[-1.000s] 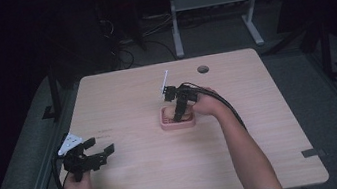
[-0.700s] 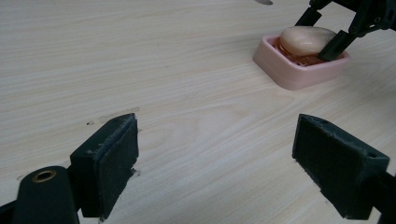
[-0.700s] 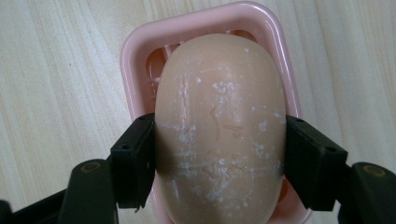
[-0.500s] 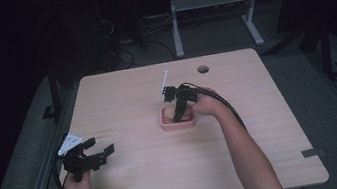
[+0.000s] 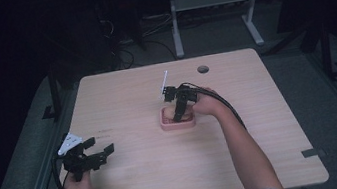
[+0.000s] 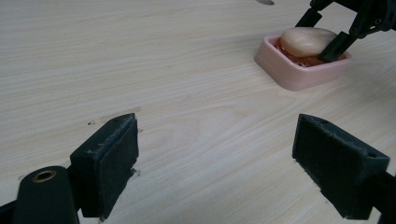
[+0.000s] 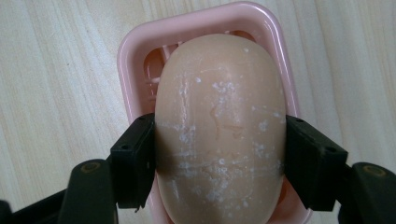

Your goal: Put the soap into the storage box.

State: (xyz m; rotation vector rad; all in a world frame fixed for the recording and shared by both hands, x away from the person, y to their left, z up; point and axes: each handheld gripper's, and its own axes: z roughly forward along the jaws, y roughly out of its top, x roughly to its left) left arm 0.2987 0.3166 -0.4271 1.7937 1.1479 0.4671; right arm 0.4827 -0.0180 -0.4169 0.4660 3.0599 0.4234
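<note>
At the left edge of the worktop (image 5: pixel 133 175), as the high view shows it, we see the left gripper (image 5: pixel 98 150) held low in the person's left hand (image 5: pixel 78 186), its jaws standing wide apart with nothing between them; in the left gripper view the bare wood grain lies between the two black pads (image 6: pixel 112 161). We judge this gripper to be idle and well apart from the work, and it is best left there, out of the other arm's path.

Toward the middle of the worktop sits the pink soap dish (image 5: pixel 177 121), and in it the pale bar of soap (image 7: pixel 219 126). The right gripper (image 5: pixel 179 113) points down into the dish, its jaws clamped on the two long flanks of the bar, as the right gripper view makes plain; the bar appears to rest on the ribbed floor of the dish or just above it, and we cannot tell which.

To do this step well, we would keep the squeeze even and moderate, since soap is likely slick and may dent or squirt out sideways. We would move the bar straight up or down, keeping it level, so that the jaws clear the dish rim (image 7: pixel 196 28) and do not drag the light dish along.
</note>
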